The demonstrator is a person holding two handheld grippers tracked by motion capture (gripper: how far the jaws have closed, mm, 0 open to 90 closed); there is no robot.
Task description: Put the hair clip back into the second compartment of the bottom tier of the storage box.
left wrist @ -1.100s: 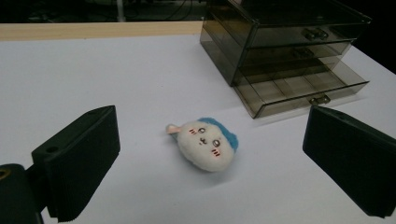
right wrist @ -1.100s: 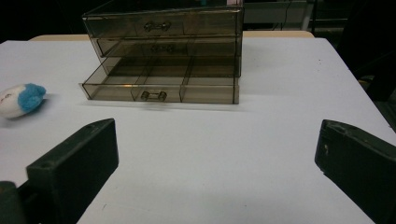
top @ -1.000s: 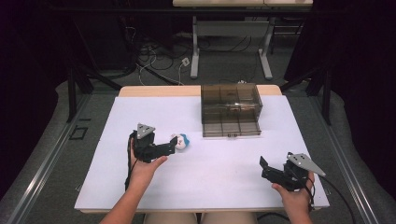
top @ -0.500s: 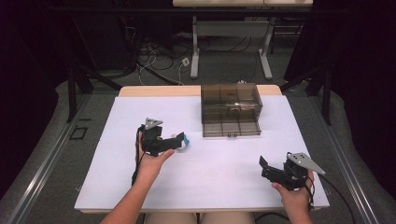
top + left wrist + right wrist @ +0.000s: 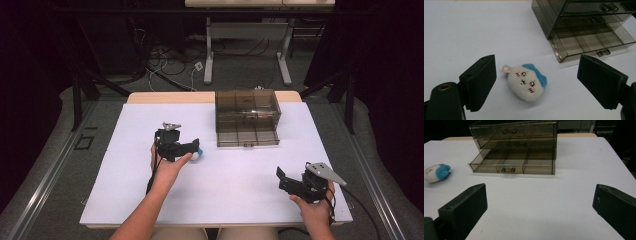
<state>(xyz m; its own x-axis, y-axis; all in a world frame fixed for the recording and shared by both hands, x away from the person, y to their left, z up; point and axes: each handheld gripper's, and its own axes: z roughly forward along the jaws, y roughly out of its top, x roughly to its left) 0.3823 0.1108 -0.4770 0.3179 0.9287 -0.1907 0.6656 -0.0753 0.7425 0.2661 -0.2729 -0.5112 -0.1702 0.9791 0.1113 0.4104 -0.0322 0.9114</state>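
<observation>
A small white plush toy with a blue tuft lies on the white table, face up. It rests between the wide-apart jaws of my left gripper, and neither jaw touches it. From above, the left gripper points right, with the plush at its tips. A smoky clear drawer chest stands at the back, and its bottom drawer is pulled out and holds nothing. My right gripper is open near the front right, aimed at the chest. The right gripper has nothing between its jaws.
The white table top ends in a wooden strip at the back. Beyond it are cables and desk legs on the floor. The plush lies left of the chest in the right gripper view.
My left gripper has moved a little to the right and turned, closing in around the plush, which stays where it was. The right gripper has barely moved.
</observation>
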